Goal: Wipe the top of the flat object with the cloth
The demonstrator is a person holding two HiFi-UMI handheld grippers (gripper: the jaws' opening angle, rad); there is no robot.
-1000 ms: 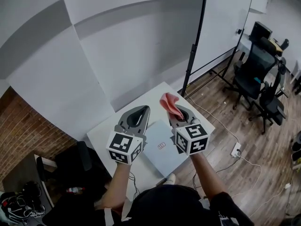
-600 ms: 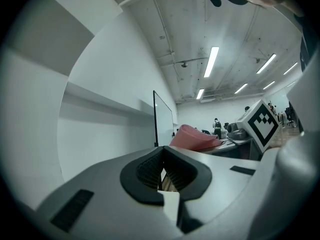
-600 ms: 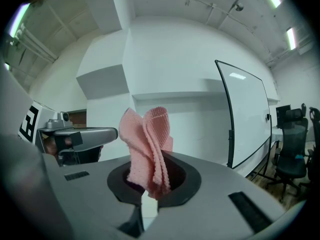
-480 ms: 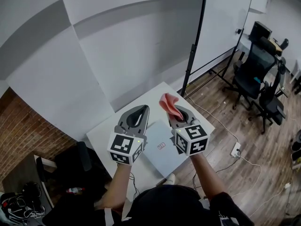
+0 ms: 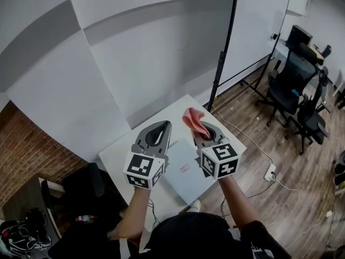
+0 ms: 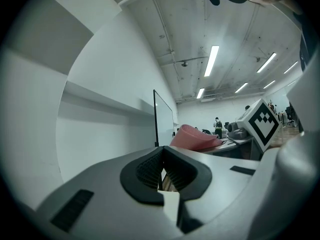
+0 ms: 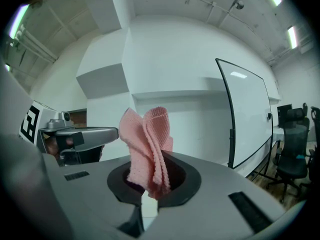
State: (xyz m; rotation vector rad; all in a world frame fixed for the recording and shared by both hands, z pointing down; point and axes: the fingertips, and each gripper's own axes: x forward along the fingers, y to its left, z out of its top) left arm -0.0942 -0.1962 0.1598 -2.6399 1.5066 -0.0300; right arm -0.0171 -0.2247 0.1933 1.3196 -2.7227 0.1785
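Table (image 5: 119, 151): white, seen from above.
Flat object (image 5: 182, 158): pale slab lying on table, showing between the two grippers.
Left gripper (image 5: 163, 125): jaws closed together, nothing held, raised above table.
Right gripper (image 5: 201, 127): jaws clamped on cloth, raised alongside.
Cloth (image 5: 194, 120): pink, bunched, standing up from right jaws, off flat object.

Whiteboard (image 5: 259, 31) w/ black office chairs (image 5: 288, 82) at right, brick wall (image 5: 27, 155) left.
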